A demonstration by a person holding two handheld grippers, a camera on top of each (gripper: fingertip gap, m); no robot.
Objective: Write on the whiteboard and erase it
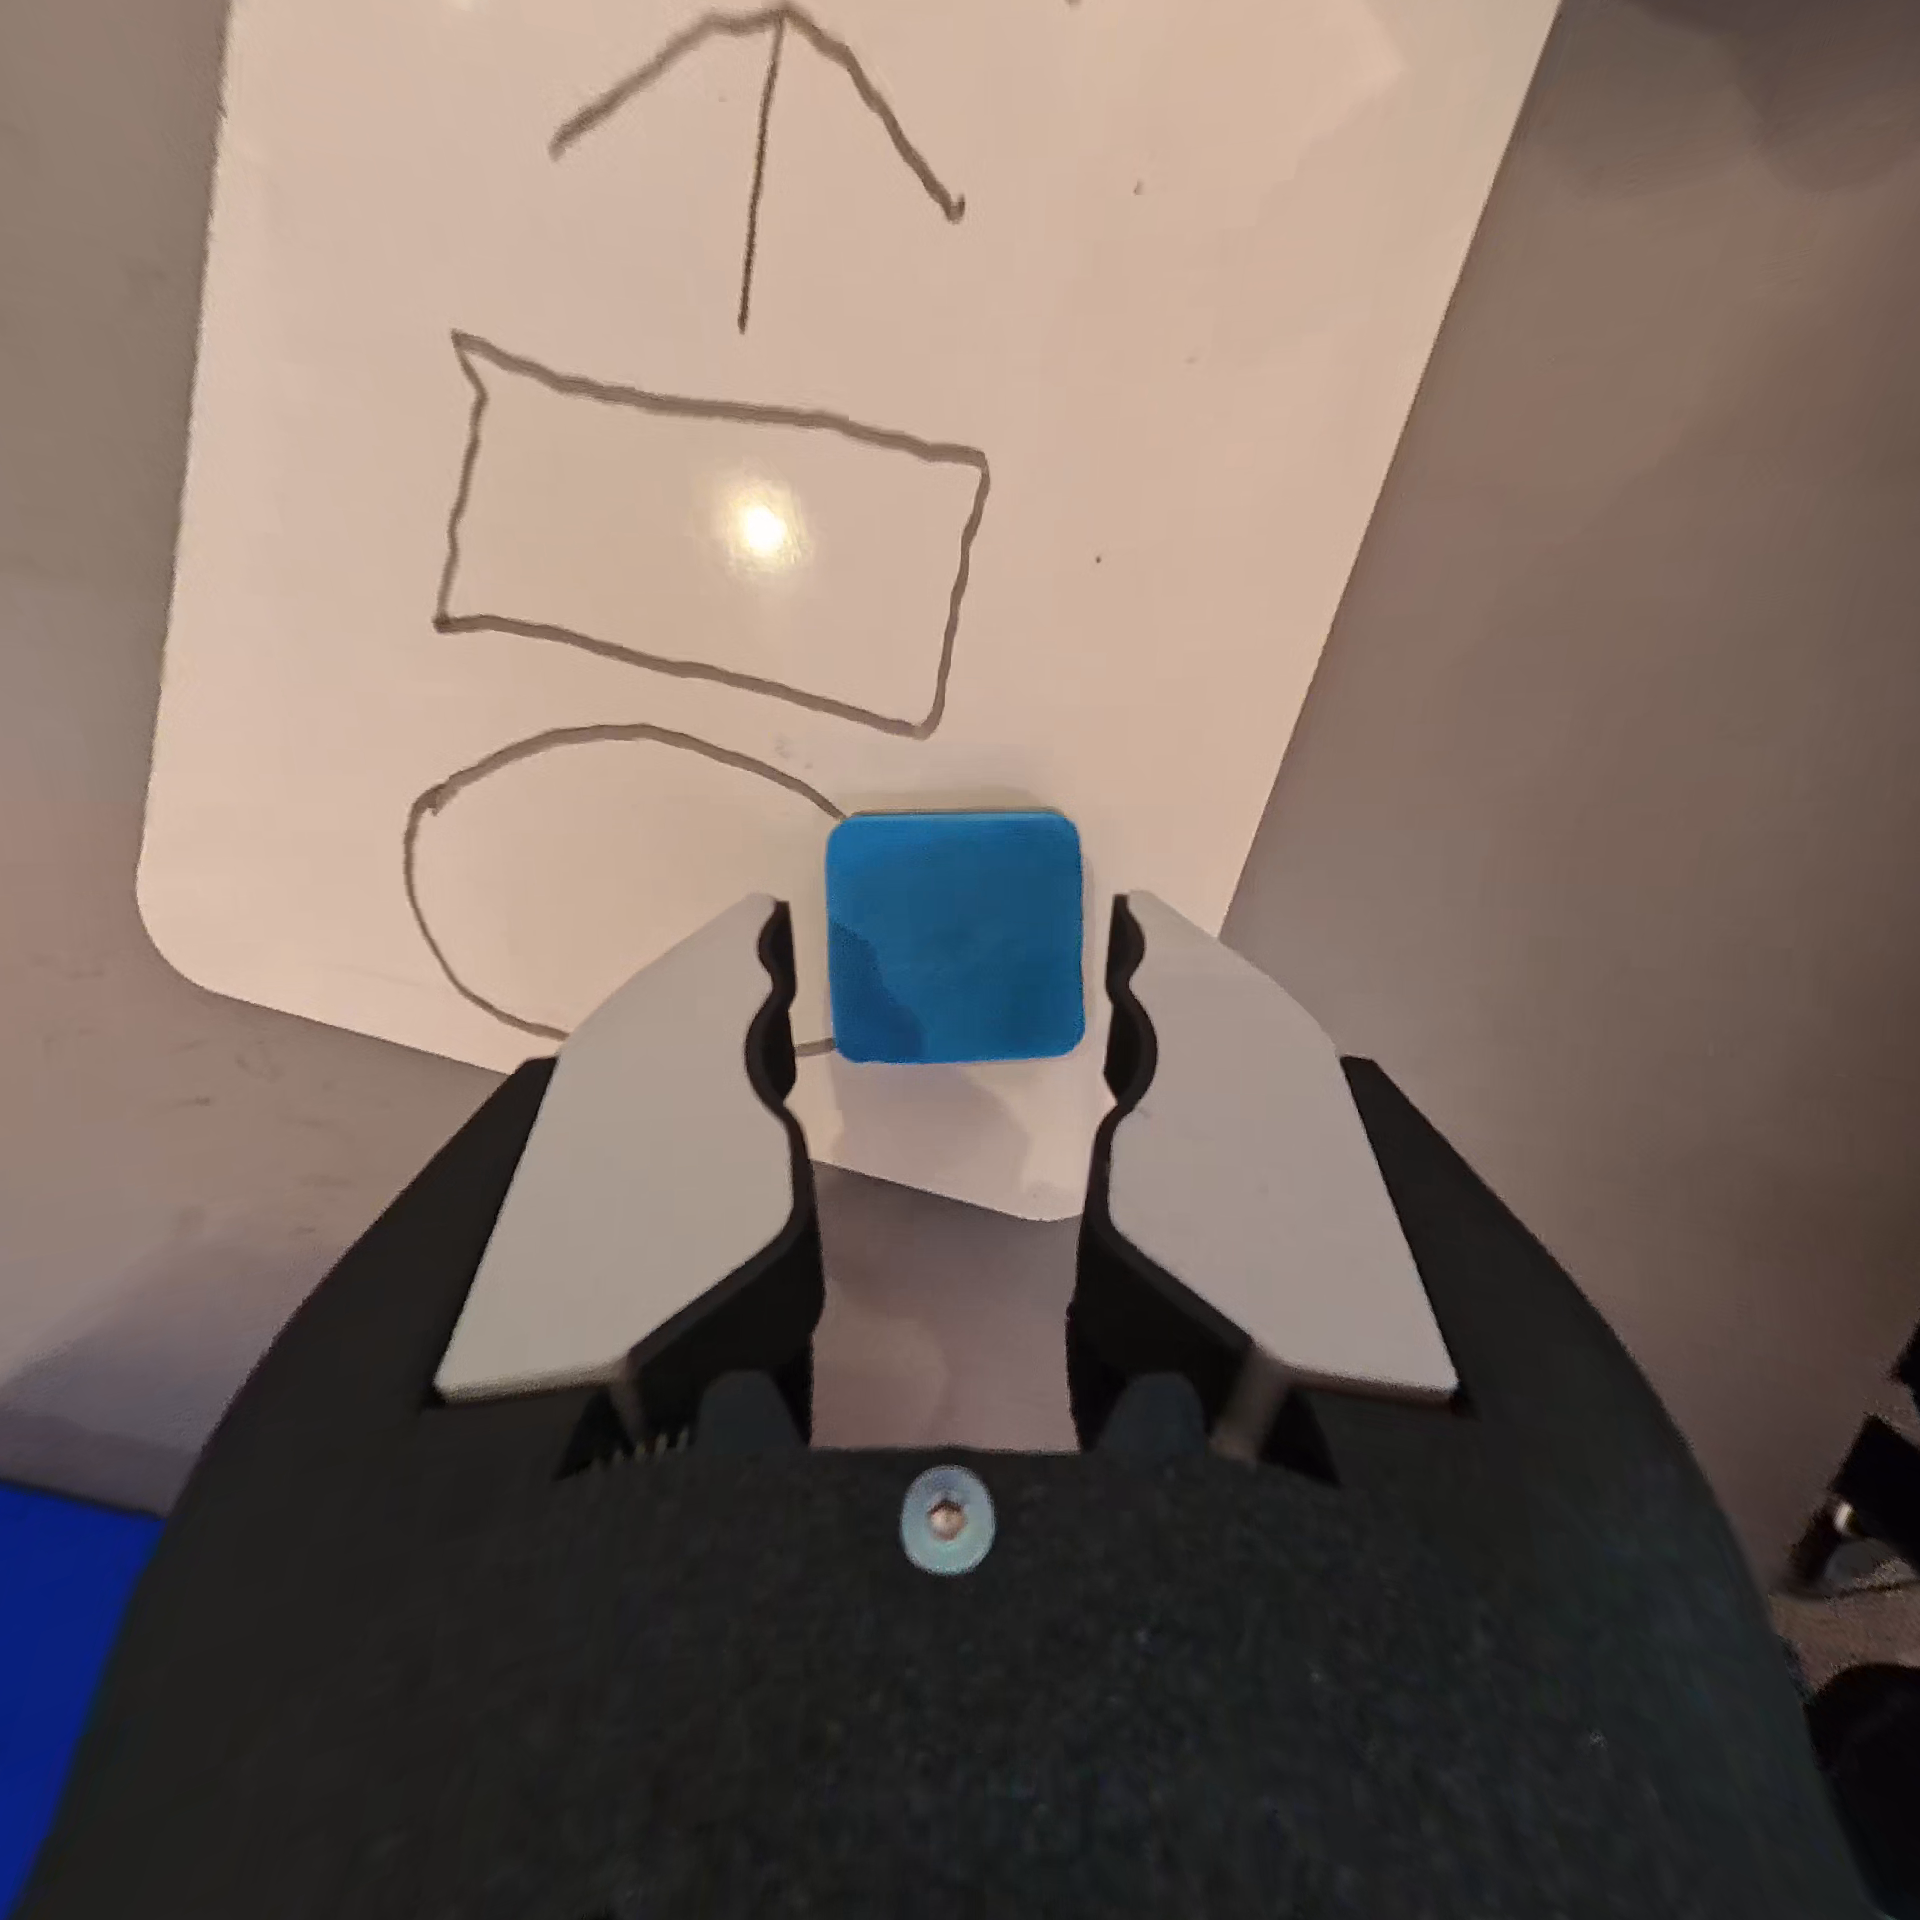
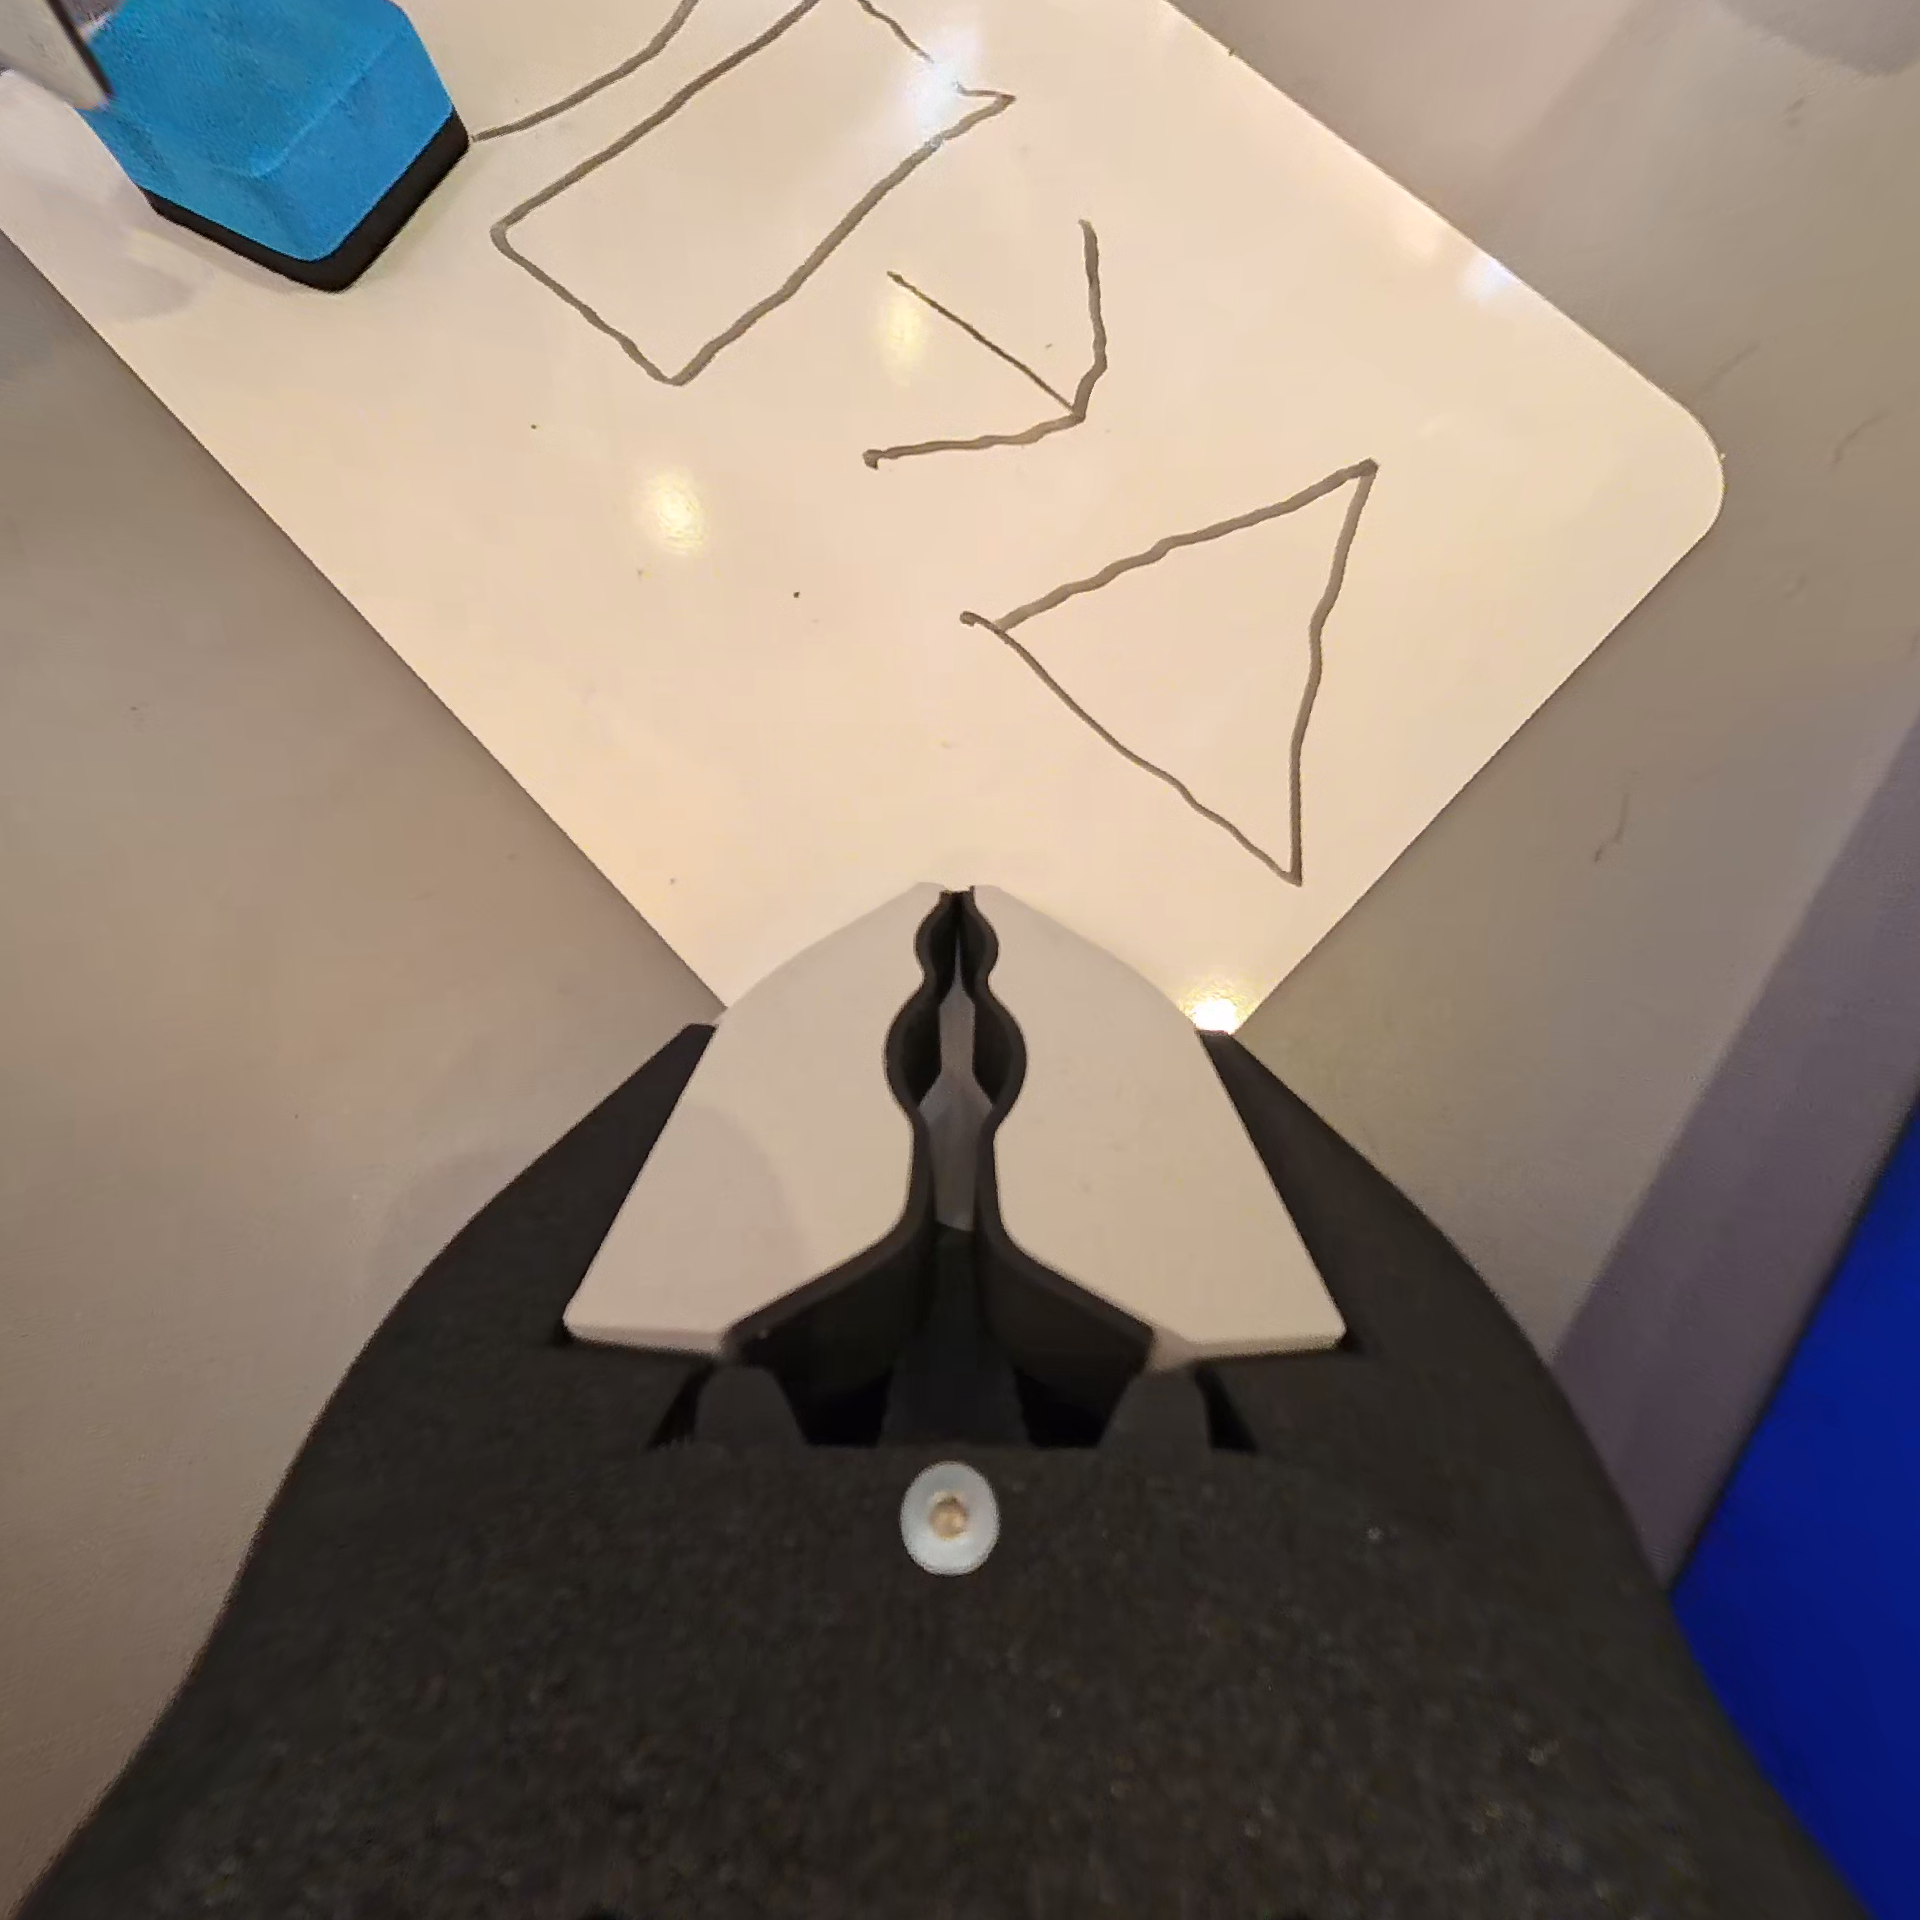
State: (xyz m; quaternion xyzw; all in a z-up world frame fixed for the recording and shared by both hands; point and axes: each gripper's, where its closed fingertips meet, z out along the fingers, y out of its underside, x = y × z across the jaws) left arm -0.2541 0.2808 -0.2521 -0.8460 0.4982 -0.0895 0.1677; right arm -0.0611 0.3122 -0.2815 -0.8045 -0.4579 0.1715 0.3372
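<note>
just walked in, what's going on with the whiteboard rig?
The whiteboard lies flat with drawn shapes not yet erased. The left gripper is open, its fingers on either side of the blue eraser, which sits on the drawn oval; contact isn't clear. The right gripper is shut and empty over the board's near corner.

The eraser [image 1: 954, 938] covers the right side of the drawn oval [image 1: 613, 883] at lower centre of the left wrist view. The right wrist view's top edge crops the drawn rectangle [image 2: 727, 187] and the eraser's far end.
</note>
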